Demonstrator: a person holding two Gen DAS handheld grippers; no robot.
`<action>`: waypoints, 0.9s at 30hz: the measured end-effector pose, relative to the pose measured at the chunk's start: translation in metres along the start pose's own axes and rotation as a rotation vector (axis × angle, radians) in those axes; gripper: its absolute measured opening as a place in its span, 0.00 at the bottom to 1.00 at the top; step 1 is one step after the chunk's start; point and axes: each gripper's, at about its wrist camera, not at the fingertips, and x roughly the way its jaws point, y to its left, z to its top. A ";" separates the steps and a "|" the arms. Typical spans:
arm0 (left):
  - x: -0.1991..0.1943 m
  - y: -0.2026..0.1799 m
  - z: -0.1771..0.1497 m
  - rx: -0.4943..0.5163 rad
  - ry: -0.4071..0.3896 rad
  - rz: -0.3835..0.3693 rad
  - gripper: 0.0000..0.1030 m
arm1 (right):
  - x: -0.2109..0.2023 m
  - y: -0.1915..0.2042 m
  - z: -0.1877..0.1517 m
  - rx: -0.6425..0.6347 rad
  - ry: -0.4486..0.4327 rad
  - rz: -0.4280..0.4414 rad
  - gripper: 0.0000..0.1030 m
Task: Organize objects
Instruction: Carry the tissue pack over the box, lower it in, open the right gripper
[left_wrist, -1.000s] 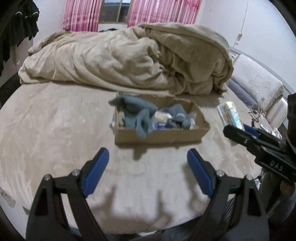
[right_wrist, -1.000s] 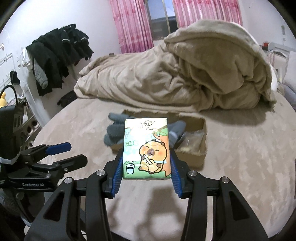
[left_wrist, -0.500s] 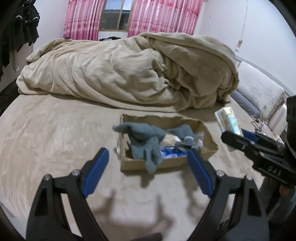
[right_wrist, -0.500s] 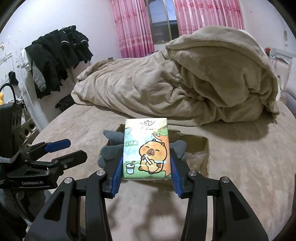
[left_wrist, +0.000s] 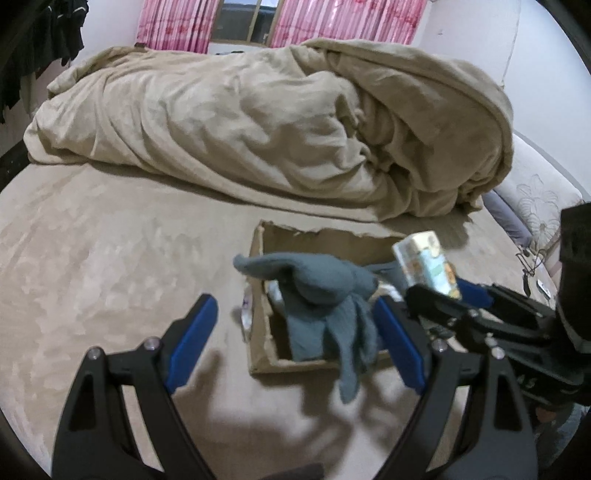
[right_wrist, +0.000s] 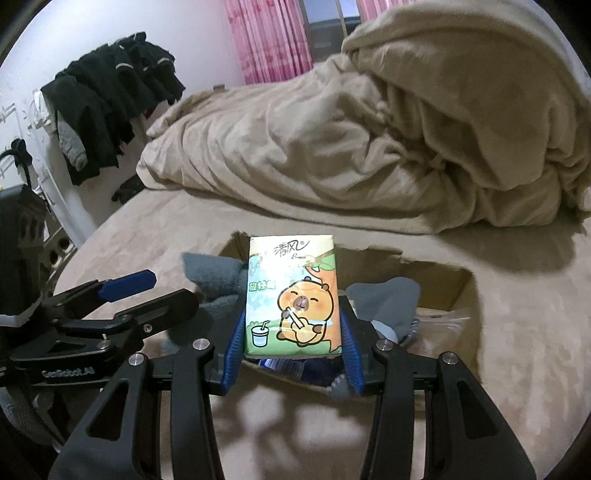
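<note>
Capybara-printed tissue pack (right_wrist: 291, 297) clamped upright; right gripper (right_wrist: 291, 354).

the tissue pack (right_wrist: 291, 295) has a shiny, smooth plastic wrap. the box (left_wrist: 325, 243) is rough brown cardboard with torn edges. the grey gloves (left_wrist: 325, 291) are soft, fuzzy cloth. the bed (left_wrist: 92, 258) cover looks soft and matt.

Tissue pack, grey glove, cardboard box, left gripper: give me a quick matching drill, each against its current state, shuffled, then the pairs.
Things:
1. tissue pack
2. grey glove
3. cardboard box
4. left gripper

States:
A. draped over the box's near wall
B. open, holding nothing
C. clamped upright in the right gripper
D. sitting on the tan bed, top open

Pairs: 1-C, 2-A, 3-D, 4-B
</note>
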 end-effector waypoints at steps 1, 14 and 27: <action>0.003 0.002 0.000 -0.004 0.001 0.000 0.85 | 0.008 -0.001 0.000 0.001 0.010 0.000 0.46; 0.034 0.025 -0.001 -0.036 0.033 0.046 0.85 | 0.051 -0.012 -0.007 0.038 0.062 -0.049 0.47; -0.015 0.006 -0.002 -0.003 -0.022 0.053 0.85 | 0.008 -0.010 -0.009 0.052 0.012 -0.052 0.79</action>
